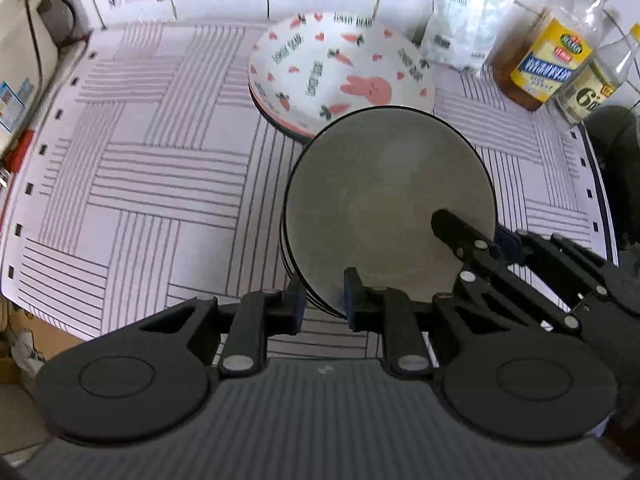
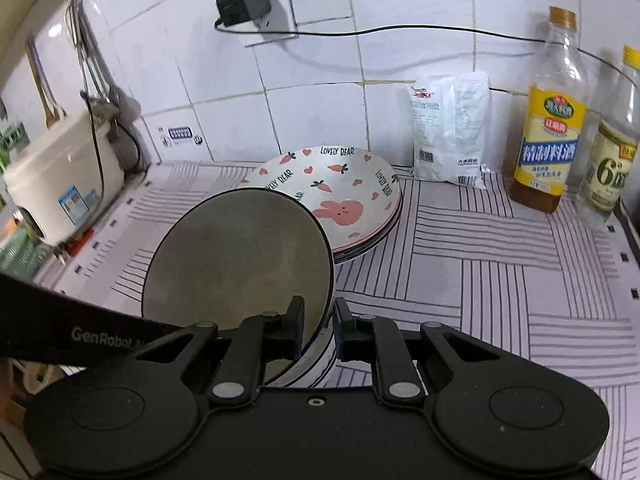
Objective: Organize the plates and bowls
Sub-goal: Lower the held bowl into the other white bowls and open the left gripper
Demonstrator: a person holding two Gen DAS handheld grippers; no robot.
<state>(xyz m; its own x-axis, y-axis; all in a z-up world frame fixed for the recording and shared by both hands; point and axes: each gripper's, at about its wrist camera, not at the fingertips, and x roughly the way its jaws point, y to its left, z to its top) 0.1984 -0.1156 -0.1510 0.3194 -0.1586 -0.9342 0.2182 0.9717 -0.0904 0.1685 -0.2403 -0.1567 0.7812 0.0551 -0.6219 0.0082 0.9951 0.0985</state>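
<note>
Surface: pale counter mat (image 2: pixel 500 240) with striped blocks, white glossy wall tiles (image 2: pixel 320 92) behind.
Bowl: grey bowl (image 1: pixel 384 200), round, matte inside, thin black rim; tilted, above the mat at 6 o'clock of the plates; a second rim shows just under it.
Plates: stack of carrot-and-rabbit plates (image 2: pixel 344 184), glazed, shallow.
Left gripper (image 1: pixel 324 300): black jaws nearly together, clamped on the bowl's near rim.
Right gripper (image 2: pixel 318 330): jaws pinched on the rim at 3 o'clock in the left view.
Background: two glass bottles (image 2: pixel 556 120), a white packet (image 2: pixel 452 132), a rice cooker (image 2: pixel 60 176).
</note>
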